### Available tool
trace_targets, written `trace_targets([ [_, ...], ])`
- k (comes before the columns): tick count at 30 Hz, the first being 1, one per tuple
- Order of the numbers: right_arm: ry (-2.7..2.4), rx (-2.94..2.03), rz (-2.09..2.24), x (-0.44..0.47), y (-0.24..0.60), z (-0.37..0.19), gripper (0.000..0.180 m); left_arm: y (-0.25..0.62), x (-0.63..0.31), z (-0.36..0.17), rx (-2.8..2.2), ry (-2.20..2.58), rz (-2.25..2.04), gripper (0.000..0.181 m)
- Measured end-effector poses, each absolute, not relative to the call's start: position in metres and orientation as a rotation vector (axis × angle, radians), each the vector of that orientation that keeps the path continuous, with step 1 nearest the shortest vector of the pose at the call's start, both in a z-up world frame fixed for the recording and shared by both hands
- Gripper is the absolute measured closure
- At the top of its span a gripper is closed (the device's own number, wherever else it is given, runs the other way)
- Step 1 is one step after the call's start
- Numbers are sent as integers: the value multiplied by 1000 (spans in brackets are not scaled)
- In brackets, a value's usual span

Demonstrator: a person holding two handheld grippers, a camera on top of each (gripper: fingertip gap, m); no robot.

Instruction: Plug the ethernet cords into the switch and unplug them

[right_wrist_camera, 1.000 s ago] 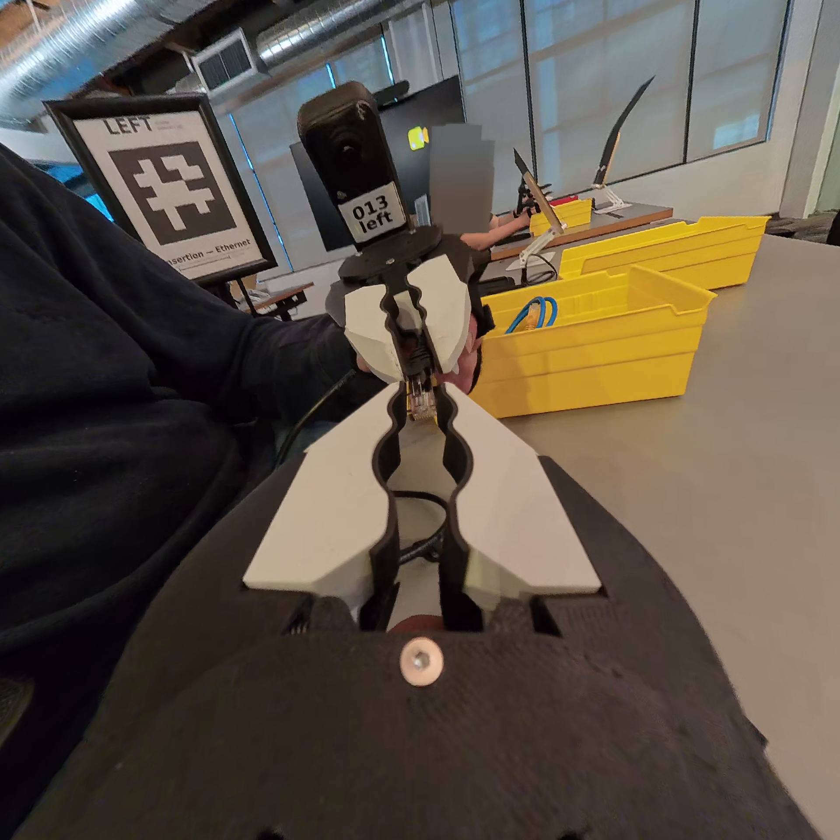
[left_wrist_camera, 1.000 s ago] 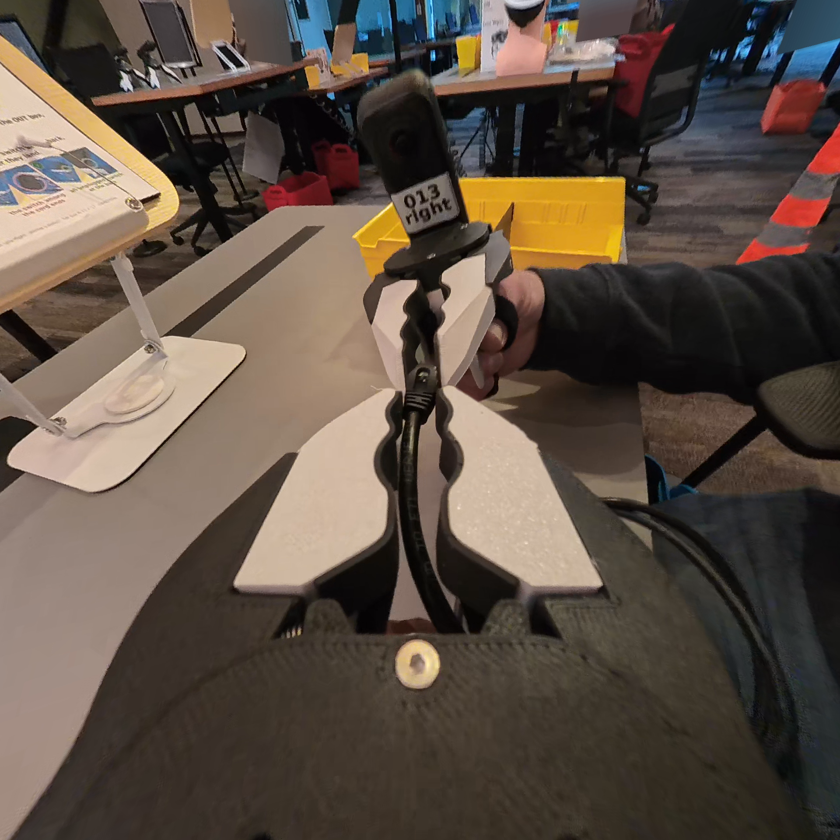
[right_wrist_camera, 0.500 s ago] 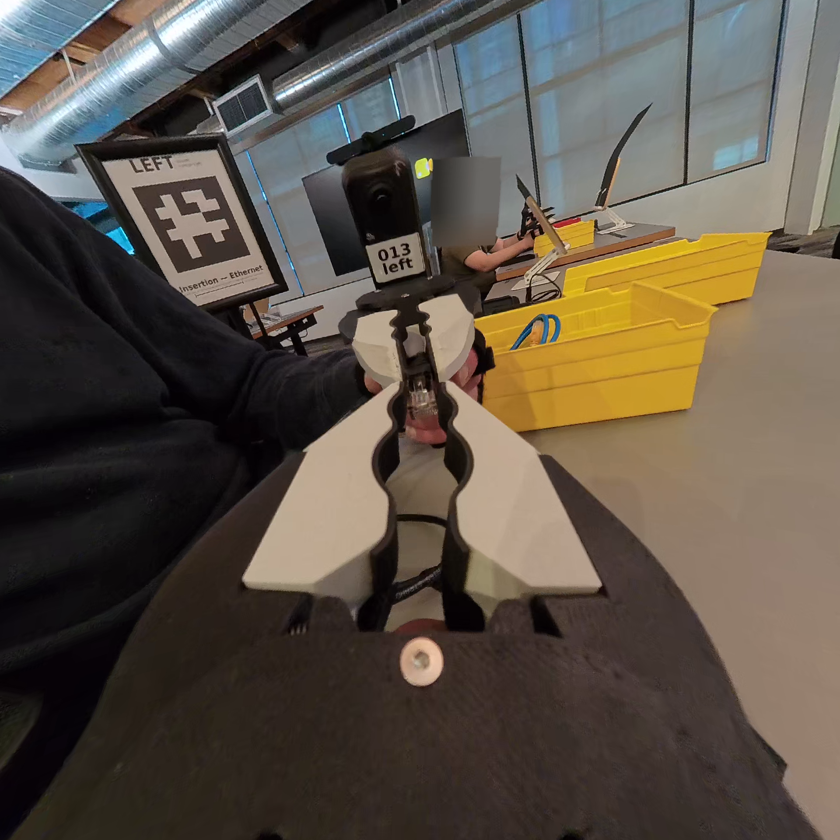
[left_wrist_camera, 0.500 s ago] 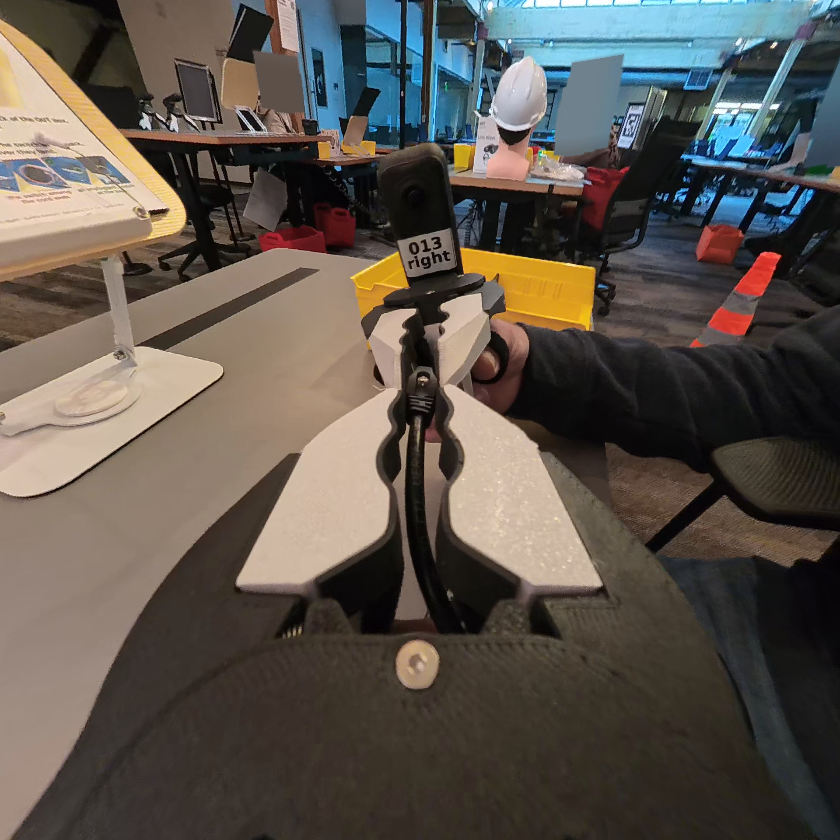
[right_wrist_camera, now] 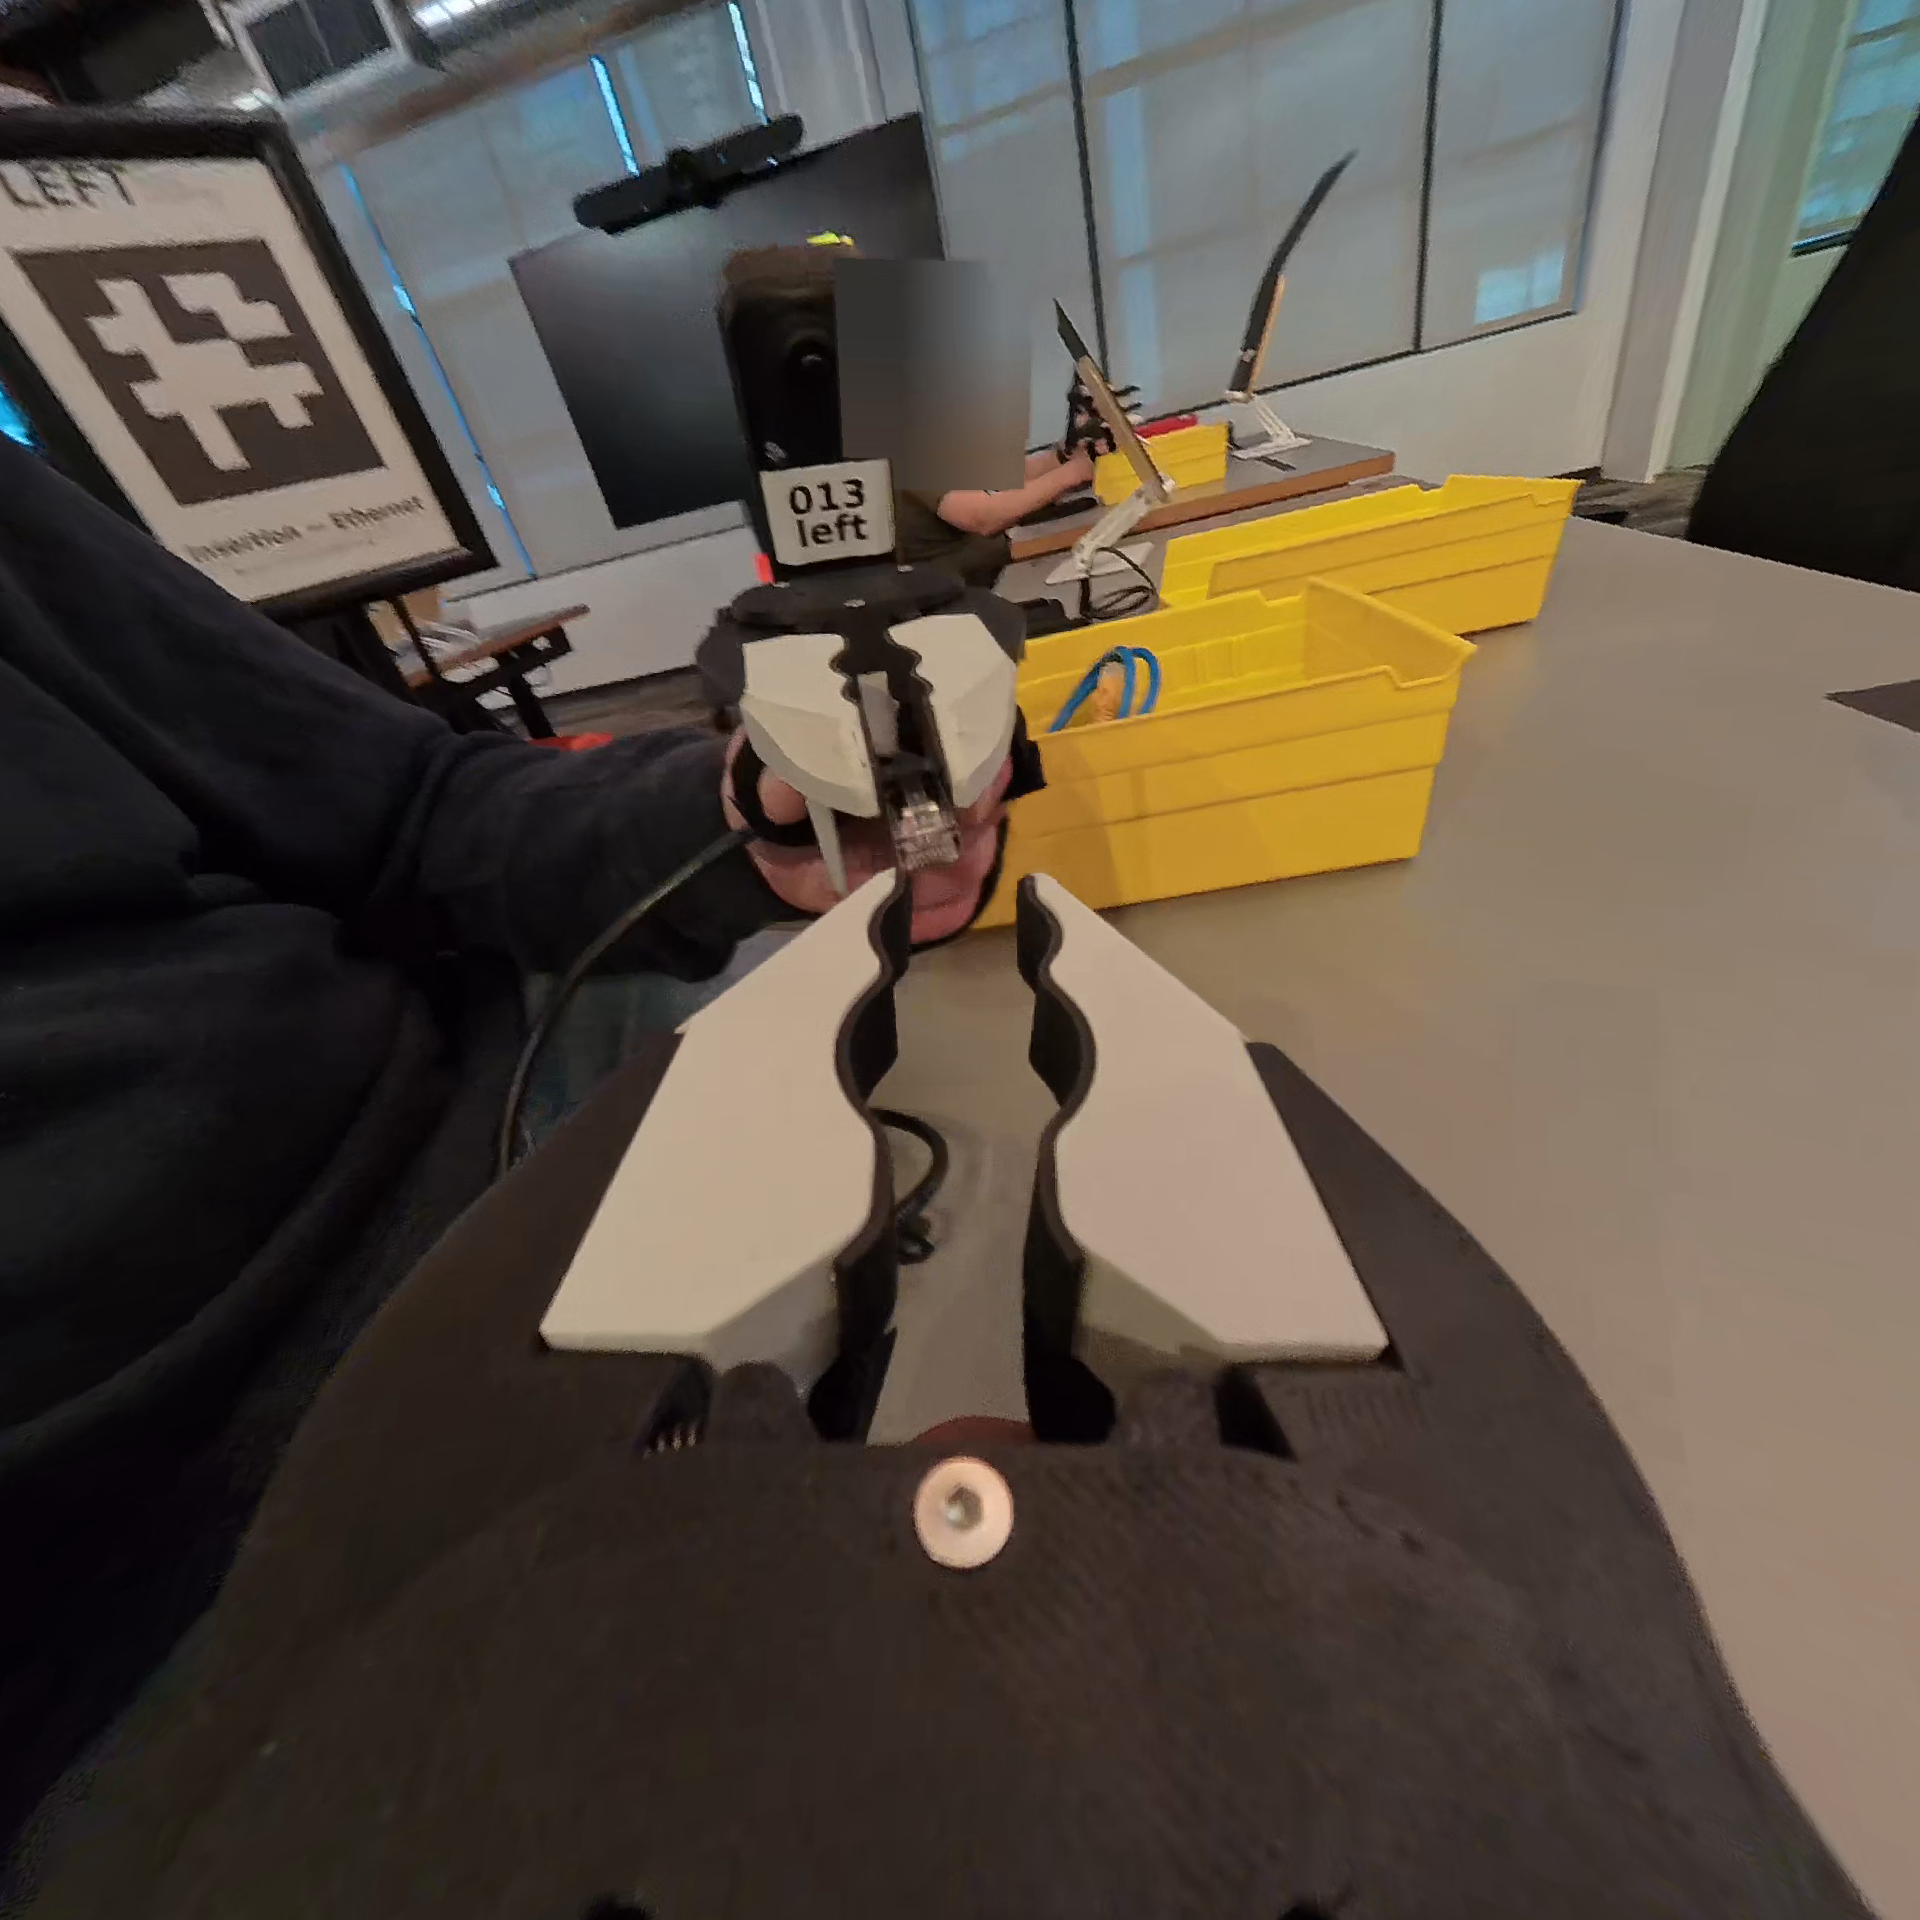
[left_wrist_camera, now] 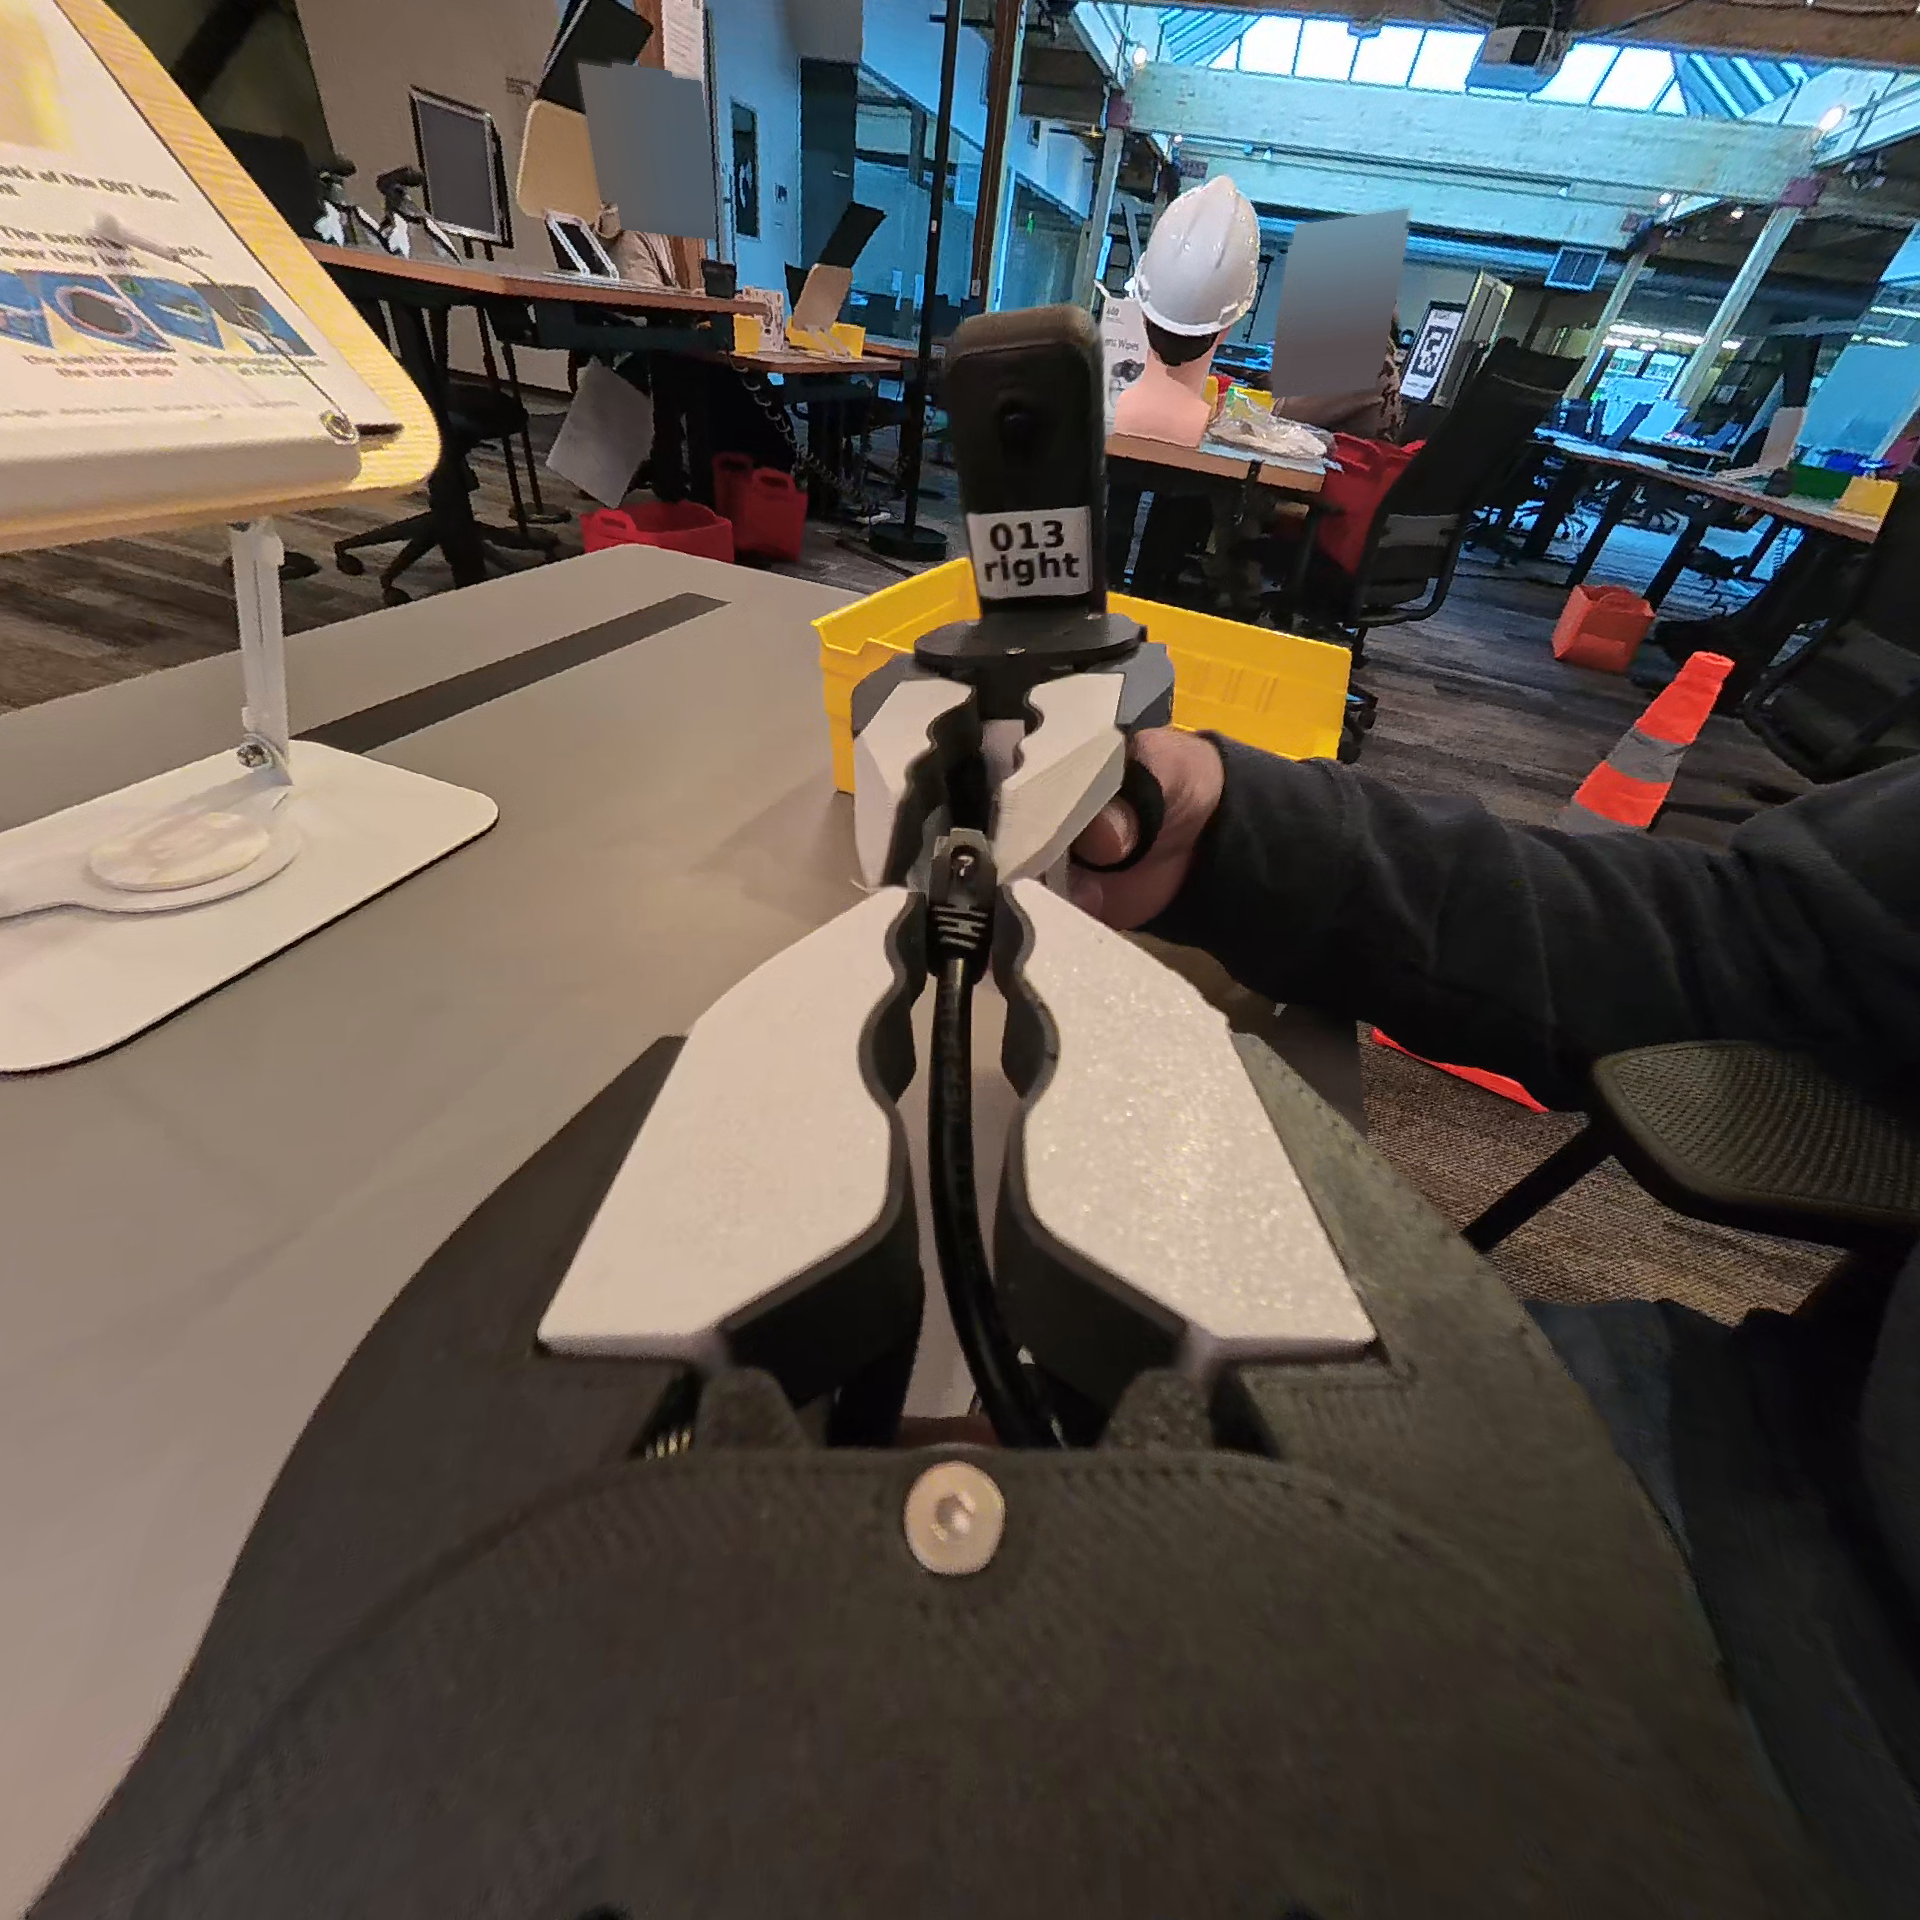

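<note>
My left gripper (left_wrist_camera: 963,899) is shut on a black ethernet cord (left_wrist_camera: 951,1091) that runs up between its fingers. The cord's plug (left_wrist_camera: 961,868) sticks out past the tips. My right gripper (left_wrist_camera: 971,795) faces it, tip to tip. In the right wrist view my right gripper (right_wrist_camera: 961,894) is open and empty, with a clear gap between its fingers. The left gripper (right_wrist_camera: 909,774) holds the clear plug (right_wrist_camera: 923,826) just beyond and slightly left of those tips. A length of black cord (right_wrist_camera: 914,1174) lies below the right gripper. No switch is in view.
Both grippers hover over a grey table (left_wrist_camera: 520,935). A white document stand (left_wrist_camera: 208,831) is at the left. A yellow bin (right_wrist_camera: 1247,769) holding a blue cable (right_wrist_camera: 1112,686) and a second yellow bin (right_wrist_camera: 1403,540) sit behind. A framed sign (right_wrist_camera: 208,364) stands at the left. My two grippers' fingertips are within a few centimetres of each other.
My right gripper was closed around the plug's tip; it has opened and drawn back slightly. My left gripper keeps its hold on the cord. Both views tilted upward.
</note>
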State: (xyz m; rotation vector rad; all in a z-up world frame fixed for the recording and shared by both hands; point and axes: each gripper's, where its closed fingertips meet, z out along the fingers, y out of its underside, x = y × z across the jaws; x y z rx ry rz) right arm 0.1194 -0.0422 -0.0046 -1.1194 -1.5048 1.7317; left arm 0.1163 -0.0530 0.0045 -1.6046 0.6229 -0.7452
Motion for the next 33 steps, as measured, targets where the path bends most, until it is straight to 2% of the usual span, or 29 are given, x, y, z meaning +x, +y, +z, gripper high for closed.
trace_targets([
  [7, -1601, -1344, 1186, 127, 10, -55, 144, -57, 107, 4, -1643, 628, -700, 169],
  [10, -1725, -1468, 842, 135, 38, -99, 128, -56, 103, 3, -1652, 611, -692, 169],
  [15, -1855, -1591, 654, 138, 52, -146, 99, -57, 105, -4, -1670, 627, -672, 169],
  [20, -1871, -1646, 741, 127, 41, -159, 110, -56, 102, -6, -1674, 617, -673, 169],
  [29, -1921, -1564, 792, 112, 34, -159, 103, -54, 100, -16, -1695, 596, -692, 169],
  [33, -1915, -1605, 812, 109, 33, -160, 109, -53, 99, -17, -1699, 588, -694, 169],
])
